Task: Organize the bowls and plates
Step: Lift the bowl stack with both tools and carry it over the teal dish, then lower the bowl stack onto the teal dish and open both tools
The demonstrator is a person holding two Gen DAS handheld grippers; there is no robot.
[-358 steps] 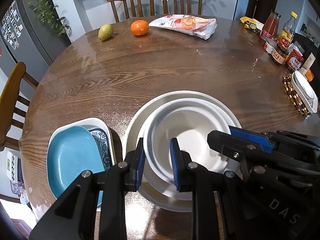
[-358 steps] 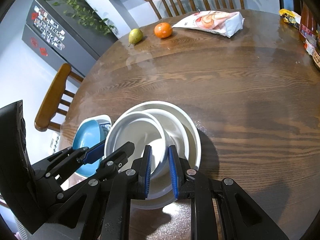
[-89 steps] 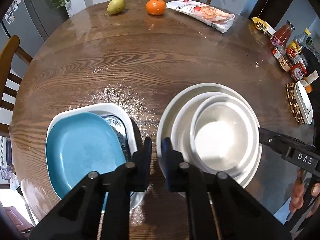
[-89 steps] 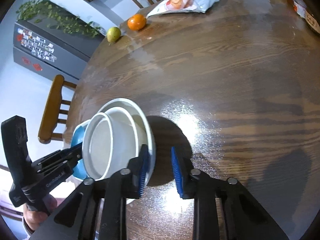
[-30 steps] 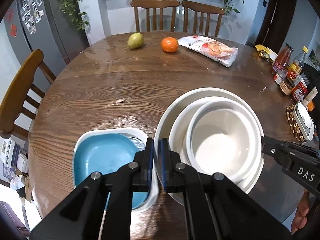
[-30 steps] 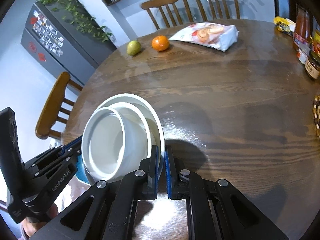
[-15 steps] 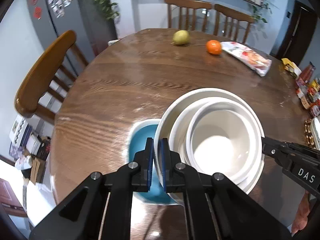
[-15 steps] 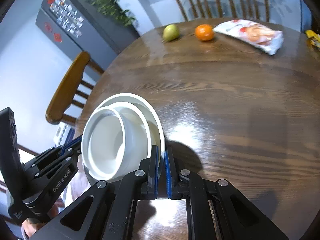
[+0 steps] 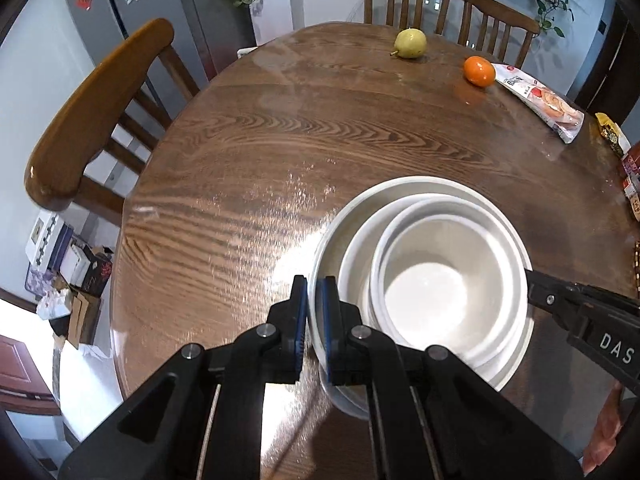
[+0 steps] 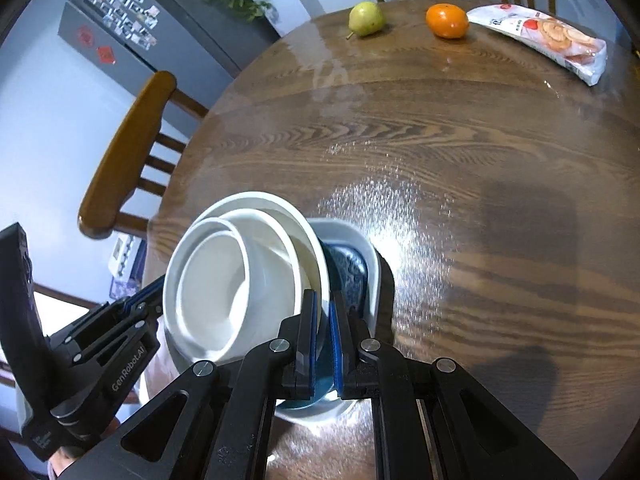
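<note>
Stack of white dishes, a large plate (image 9: 404, 188) with two nested bowls (image 9: 440, 280) inside, is held off the table (image 9: 280, 140) between both tongs. Left gripper (image 9: 314, 320) is clamped narrow on the plate's left rim; right gripper (image 10: 325, 334) is clamped narrow on its right rim. From the right wrist view the stack hangs tilted above a white rectangular dish (image 10: 360, 240) near the table's near-left edge; that dish holds a blue patterned plate (image 10: 352, 272). Pear (image 9: 410, 43), orange (image 9: 479, 71) and snack bag (image 9: 540, 100) lie along the far edge. Wooden chair (image 9: 92, 112) stands just beside the left edge
</note>
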